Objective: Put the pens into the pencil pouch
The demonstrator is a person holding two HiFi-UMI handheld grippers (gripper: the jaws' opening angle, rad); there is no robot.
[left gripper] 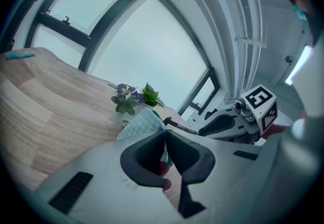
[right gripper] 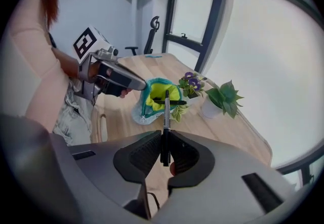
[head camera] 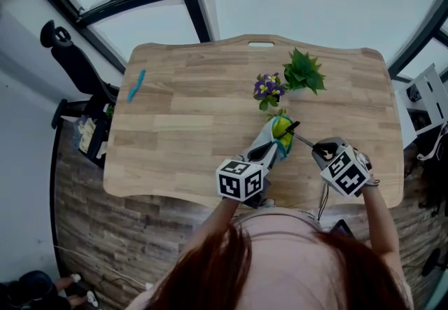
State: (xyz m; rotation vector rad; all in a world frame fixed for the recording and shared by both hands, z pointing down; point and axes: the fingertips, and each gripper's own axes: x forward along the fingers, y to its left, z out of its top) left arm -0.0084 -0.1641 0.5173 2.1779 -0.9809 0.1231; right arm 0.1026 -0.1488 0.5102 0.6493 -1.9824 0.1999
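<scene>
A teal-and-white pencil pouch [head camera: 275,135] with a yellow-green lining [right gripper: 159,92] stands open on the wooden table [head camera: 189,127], in front of the flowers. My left gripper [head camera: 269,152] is shut on the pouch's near rim [left gripper: 143,121] and holds it up. My right gripper [right gripper: 165,153] is shut on a black pen [right gripper: 165,119] whose far end points at the pouch mouth from the right. Another black pen [right gripper: 171,101] lies across the opening. A blue pen [head camera: 136,85] lies alone at the table's far left corner.
A small pot of purple flowers [head camera: 268,88] and a green potted plant [head camera: 304,72] stand just behind the pouch. A black office chair [head camera: 73,64] is beyond the table's left edge. Windows run along the far side.
</scene>
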